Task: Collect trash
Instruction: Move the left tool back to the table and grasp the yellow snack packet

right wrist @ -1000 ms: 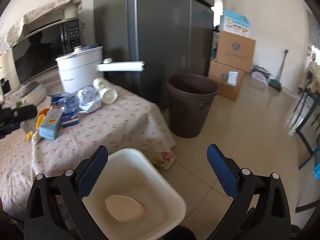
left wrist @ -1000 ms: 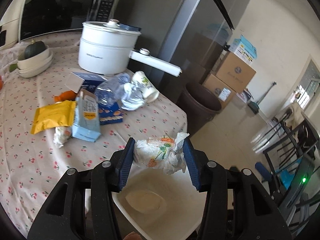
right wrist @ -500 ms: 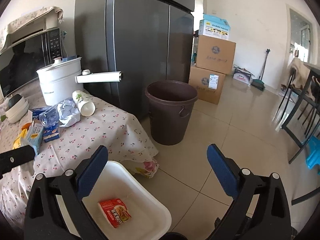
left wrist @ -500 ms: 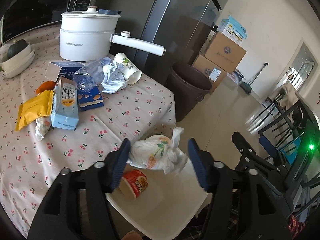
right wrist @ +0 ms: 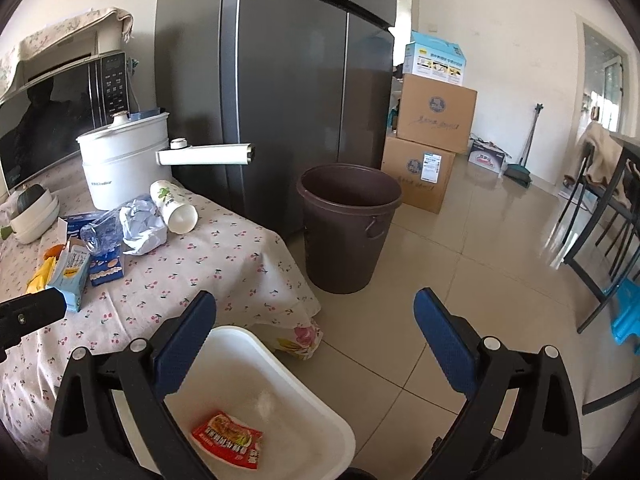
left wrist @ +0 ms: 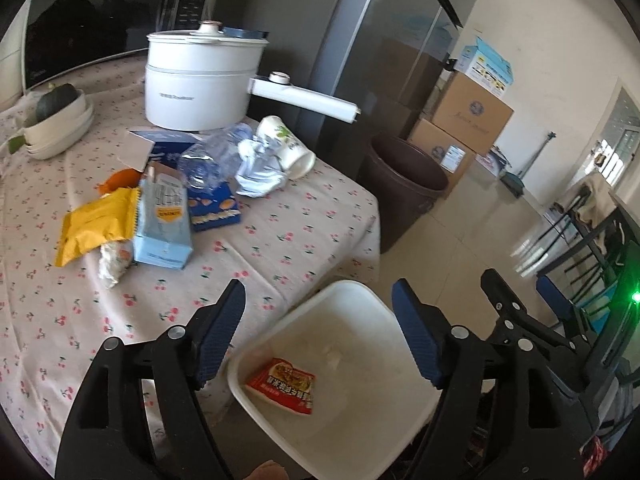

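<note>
Left gripper (left wrist: pixel 318 330): jaws opening, nothing between them.
Right gripper (right wrist: pixel 314 346): jaws wide apart, empty.
Red wrapper (left wrist: pixel 282 384): inside white bin (left wrist: pixel 348 292), long axis toward 4 o'clock.
Table edge (left wrist: pixel 312 276): bin just beside, open floor at 2 o'clock.

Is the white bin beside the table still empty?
No. In the left wrist view a red food packet lies on the floor of the white bin, beside the table.

Black claw (left wrist: pixel 318 334); blue ribbed pads (left wrist: pixel 414 338)

Opening left tongs (left wrist: pixel 318 334) above white bin (left wrist: pixel 404 420)
</note>
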`<state>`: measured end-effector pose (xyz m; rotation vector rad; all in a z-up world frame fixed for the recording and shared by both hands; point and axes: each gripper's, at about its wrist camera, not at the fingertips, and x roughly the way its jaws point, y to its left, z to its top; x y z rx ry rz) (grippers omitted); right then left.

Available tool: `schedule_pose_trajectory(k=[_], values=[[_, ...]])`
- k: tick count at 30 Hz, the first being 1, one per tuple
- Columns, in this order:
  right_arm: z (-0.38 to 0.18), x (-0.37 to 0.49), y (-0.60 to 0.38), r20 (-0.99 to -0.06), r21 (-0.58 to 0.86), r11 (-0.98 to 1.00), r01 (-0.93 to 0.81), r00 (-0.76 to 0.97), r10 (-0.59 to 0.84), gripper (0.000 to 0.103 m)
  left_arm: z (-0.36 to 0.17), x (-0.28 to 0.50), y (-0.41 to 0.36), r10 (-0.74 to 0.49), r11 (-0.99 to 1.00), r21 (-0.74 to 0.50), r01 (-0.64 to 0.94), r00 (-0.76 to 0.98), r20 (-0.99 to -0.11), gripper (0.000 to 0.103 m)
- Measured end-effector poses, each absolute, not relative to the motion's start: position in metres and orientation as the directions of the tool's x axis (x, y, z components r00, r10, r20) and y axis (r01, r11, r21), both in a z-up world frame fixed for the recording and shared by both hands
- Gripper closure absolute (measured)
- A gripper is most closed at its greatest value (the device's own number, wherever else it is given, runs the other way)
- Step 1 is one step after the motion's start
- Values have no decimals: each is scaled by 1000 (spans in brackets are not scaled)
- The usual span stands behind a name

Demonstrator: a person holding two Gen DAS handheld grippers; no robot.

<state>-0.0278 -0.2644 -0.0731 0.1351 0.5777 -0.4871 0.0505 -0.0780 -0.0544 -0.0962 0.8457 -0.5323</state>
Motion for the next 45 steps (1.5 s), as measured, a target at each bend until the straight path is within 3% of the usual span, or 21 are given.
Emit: schedule_pose_trajectory(k=[15,31,45], values=[[-52,15,-220,-518,-42,918,393,778,-357,7,-55,87,-35,-354,934,-232,273,603,-715,30],[-35,94,-176,-522,-109,954,278,801,-293,7,-59,137,-6,-291,956,-202,214,590,-753,29],[-59,152,-154,-618,-115,985,131,767,-174,7,-87,173,24,-224,963,-114,245,492,-841,23]])
